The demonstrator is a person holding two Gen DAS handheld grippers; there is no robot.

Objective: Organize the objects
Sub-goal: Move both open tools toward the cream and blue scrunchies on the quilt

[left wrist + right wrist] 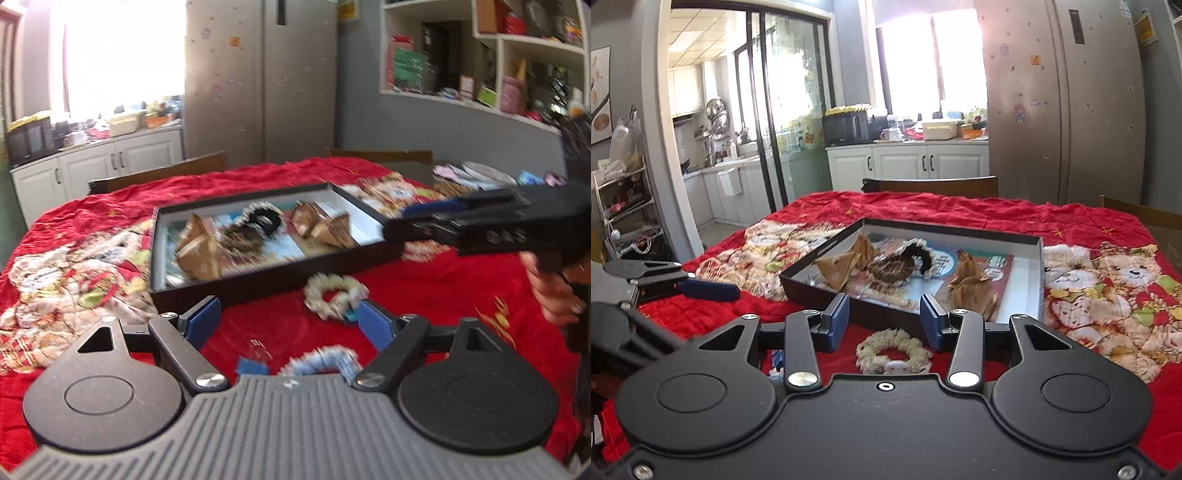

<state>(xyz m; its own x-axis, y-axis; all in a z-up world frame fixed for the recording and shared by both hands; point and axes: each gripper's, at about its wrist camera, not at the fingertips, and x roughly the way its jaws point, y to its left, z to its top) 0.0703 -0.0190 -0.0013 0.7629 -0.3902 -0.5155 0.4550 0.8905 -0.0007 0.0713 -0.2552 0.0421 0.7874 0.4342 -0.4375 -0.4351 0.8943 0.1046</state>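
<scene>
Two grippers, both empty w/ jaws apart: right gripper [884,317] lines up on cream scrunchie [893,350] lying just before tray [1039,280]; left gripper [286,319] spread wide nr blue scrunchie [325,360], prob. next.

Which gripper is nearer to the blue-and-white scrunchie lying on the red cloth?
Left. The blue-and-white scrunchie lies between the left gripper's open fingers, near its body. The right gripper hangs over the cream scrunchie, farther away.
</scene>
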